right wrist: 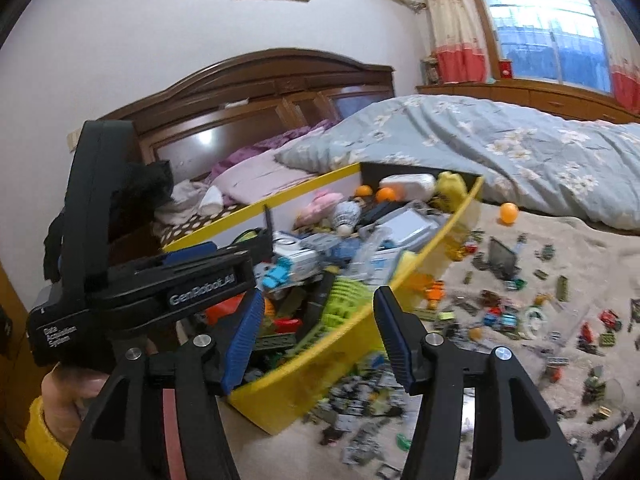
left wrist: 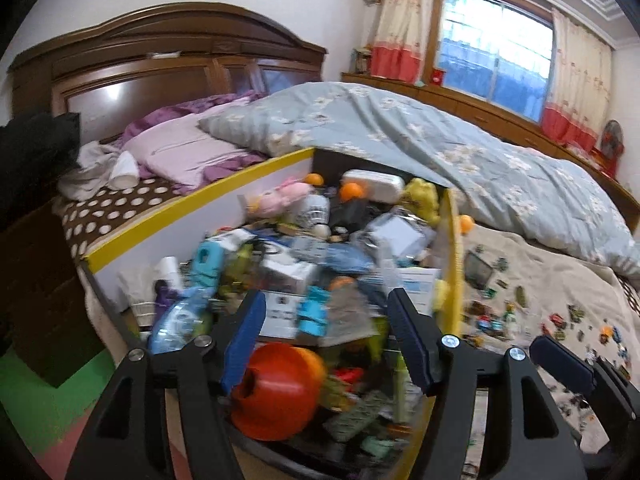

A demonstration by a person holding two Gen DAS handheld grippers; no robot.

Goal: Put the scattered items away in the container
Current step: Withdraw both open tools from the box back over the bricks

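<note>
We are hovering both tools over the yellow-rimmed container [right wrist: 436, 240], which is sitting on the bed [right wrist: 500, 360] because that is where the clutter lies. The left hand-held gripper [left wrist: 324, 340] is hanging above the container's near end, jaws standing wide with nothing between them, an orange cone-shaped toy [left wrist: 280, 392] lying just below. The right hand-held gripper [right wrist: 316, 340] is straddling the container's near rim, jaws likewise wide and empty. The scattered small toy pieces [right wrist: 520, 320] are lying outside the container's right wall, so we judge most of the tidying undone. An orange ball [right wrist: 509, 213] is resting beyond the container's far corner.
</note>
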